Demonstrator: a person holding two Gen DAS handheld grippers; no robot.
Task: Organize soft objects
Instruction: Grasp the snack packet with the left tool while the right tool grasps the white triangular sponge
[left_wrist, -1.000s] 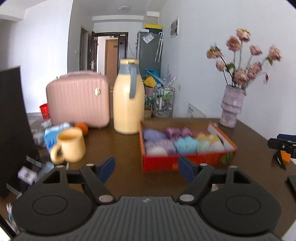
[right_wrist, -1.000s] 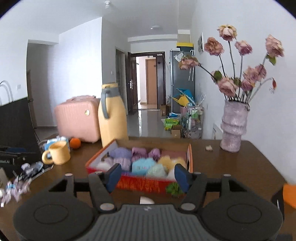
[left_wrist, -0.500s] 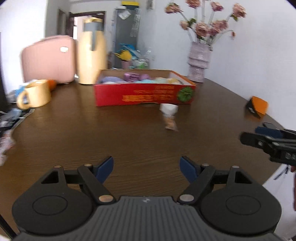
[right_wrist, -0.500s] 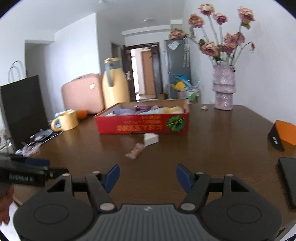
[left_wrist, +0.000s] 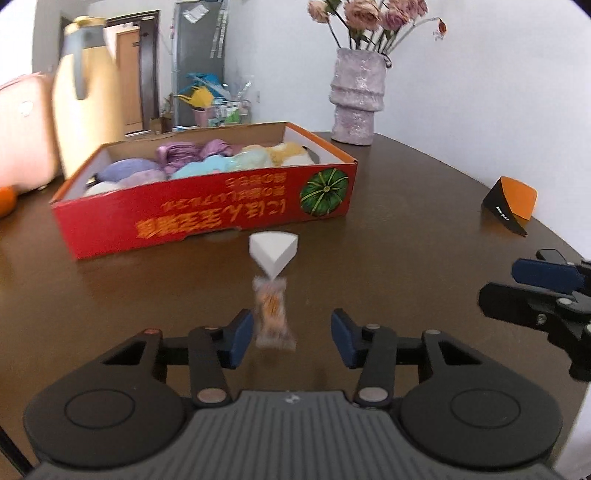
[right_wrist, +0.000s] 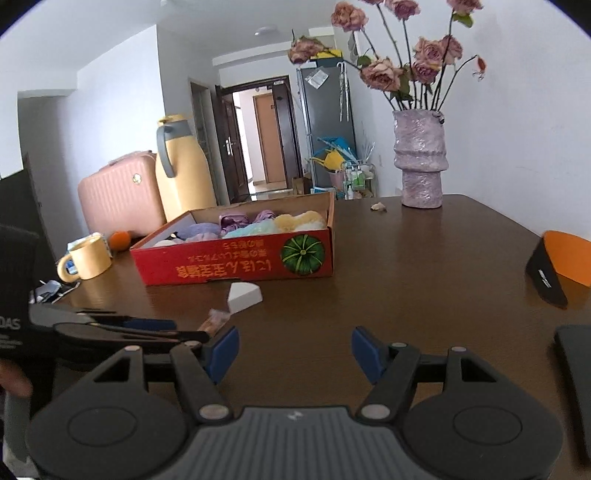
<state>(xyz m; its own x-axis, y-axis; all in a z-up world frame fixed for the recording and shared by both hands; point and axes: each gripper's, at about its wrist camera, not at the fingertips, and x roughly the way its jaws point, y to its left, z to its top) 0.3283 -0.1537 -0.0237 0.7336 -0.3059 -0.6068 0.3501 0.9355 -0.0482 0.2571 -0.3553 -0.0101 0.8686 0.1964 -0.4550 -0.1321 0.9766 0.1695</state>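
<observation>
The left gripper (left_wrist: 291, 334) is closing around a small wrapped packet (left_wrist: 273, 317) on the table (left_wrist: 406, 221); its left pad is just beside it; the right gripper (right_wrist: 293, 350) is open and empty; a white wedge sponge (left_wrist: 273, 253) lies before the red box (left_wrist: 207, 210).

Left gripper (left_wrist: 291, 334) lower and nearer, jaws closing around the wrapped snack (left_wrist: 274, 317) (pads not yet touching).

Left gripper (left_wrist: 291, 334) jaws closing; right gripper (right_wrist: 293, 350) jaws apart.
</observation>
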